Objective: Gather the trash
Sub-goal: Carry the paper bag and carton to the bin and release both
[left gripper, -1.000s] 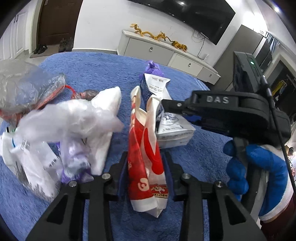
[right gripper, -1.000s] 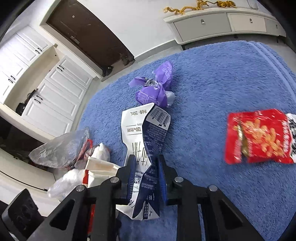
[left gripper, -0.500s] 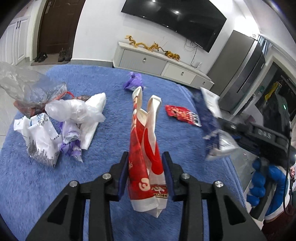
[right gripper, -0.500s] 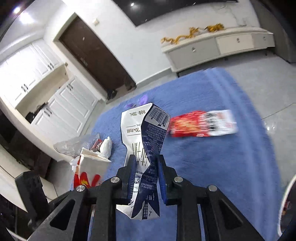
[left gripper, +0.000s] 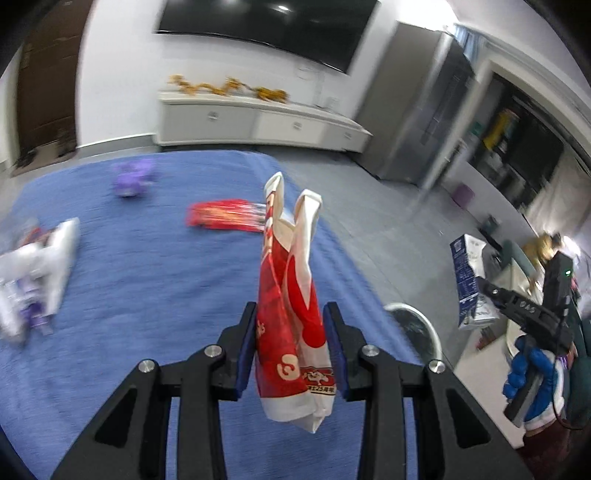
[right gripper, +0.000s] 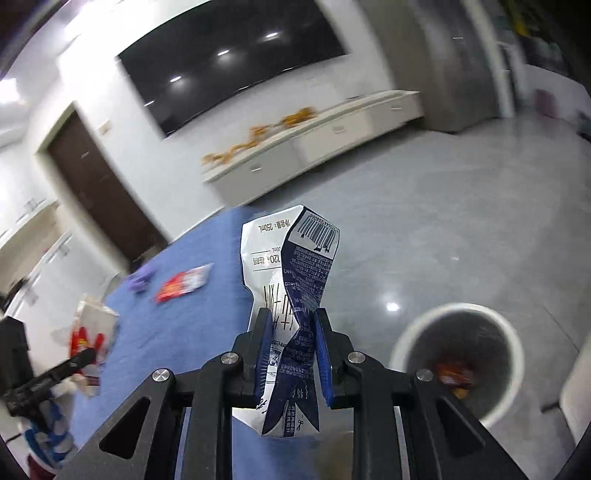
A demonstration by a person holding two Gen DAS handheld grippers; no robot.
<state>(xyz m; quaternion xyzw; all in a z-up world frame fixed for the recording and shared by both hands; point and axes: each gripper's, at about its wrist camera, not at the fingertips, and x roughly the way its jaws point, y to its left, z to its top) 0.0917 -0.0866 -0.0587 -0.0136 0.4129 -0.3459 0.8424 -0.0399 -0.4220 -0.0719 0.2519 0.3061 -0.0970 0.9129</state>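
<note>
The jaws of the left gripper [left gripper: 291,360] are closed on a crushed red-and-white paper bag [left gripper: 291,325], which is held upright between the blue pads with its folded top pointing away from the camera. The bag is pinched low on its body, and its bottom edge hangs below the pads. Beneath it a blue carpet [left gripper: 147,280] is spread over the grey floor [left gripper: 388,221].

The jaws of the right gripper [right gripper: 291,360] are clamped on a flattened navy-and-white drink carton [right gripper: 291,295], held upright with its barcode panel at the top. In the left wrist view the same carton is seen at the right edge, carried in front of a blue-gloved hand [left gripper: 532,373] that grasps the gripper's handle.

Just to the right of the carton, on the floor beside the carpet's edge, a round white bin [right gripper: 458,362] is seen from above. Some red and orange wrappers are lying at its bottom. Only part of its rim shows in the left wrist view, beyond the left gripper's right finger.

Farther out on the carpet, a red snack packet [left gripper: 225,218] is lying flat and a purple wrapper [left gripper: 131,179] is lying beyond it. A blurred heap of white plastic bags [left gripper: 37,266] is lying at the carpet's left side. Against the far wall a white low cabinet [left gripper: 258,123] is set under a dark television [left gripper: 266,29].
</note>
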